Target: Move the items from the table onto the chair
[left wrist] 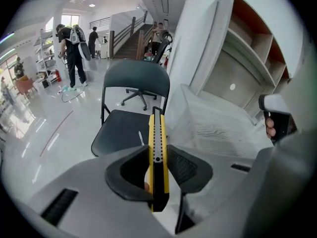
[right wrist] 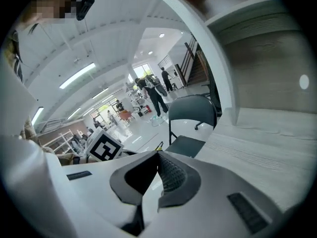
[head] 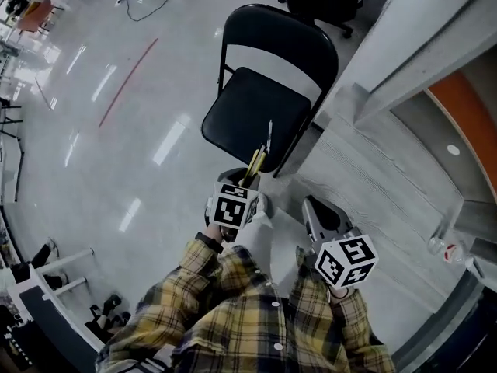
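My left gripper (head: 245, 180) is shut on a yellow and black utility knife (head: 256, 162), which sticks out forward over the front edge of the black folding chair (head: 256, 99). A thin silvery strip continues past the knife's tip above the seat. In the left gripper view the knife (left wrist: 157, 133) stands on edge between the pads of my left gripper (left wrist: 158, 157), with the chair's seat (left wrist: 121, 130) just beyond. My right gripper (head: 317, 207) hangs over the pale wooden table (head: 373, 177), shut, with nothing between its pads (right wrist: 171, 175).
A clear plastic bottle (head: 446, 249) lies near the table's right edge. White shelving (head: 435, 45) rises behind the table. Shiny floor (head: 116, 146) spreads left of the chair. People (left wrist: 74, 48) and an office chair (left wrist: 141, 93) stand far back.
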The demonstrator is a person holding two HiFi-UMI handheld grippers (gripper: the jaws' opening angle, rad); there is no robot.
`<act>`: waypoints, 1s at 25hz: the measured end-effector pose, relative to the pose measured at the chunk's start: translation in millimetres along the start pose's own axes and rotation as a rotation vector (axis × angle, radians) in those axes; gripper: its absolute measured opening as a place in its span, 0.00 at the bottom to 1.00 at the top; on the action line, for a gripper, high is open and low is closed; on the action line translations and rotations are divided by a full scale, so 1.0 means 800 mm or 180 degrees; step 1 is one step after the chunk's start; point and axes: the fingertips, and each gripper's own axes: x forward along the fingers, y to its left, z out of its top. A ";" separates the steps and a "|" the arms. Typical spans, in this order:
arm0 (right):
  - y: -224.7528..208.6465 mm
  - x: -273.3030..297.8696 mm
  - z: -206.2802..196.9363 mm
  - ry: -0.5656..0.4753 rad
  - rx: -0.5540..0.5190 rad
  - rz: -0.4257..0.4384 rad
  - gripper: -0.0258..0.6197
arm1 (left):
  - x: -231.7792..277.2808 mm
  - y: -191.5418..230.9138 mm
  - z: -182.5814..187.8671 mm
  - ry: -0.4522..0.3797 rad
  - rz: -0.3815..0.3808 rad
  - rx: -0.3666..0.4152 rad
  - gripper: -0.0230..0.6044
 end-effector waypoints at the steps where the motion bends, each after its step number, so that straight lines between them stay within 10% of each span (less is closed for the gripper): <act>1: 0.010 0.021 -0.001 0.0014 0.0031 -0.0031 0.07 | 0.008 0.021 0.000 0.0025 -0.0016 0.0024 0.22; 25: 0.001 0.238 -0.019 0.0175 0.0419 0.0081 0.07 | 0.366 0.196 -0.063 0.0629 -0.0033 -0.0328 0.22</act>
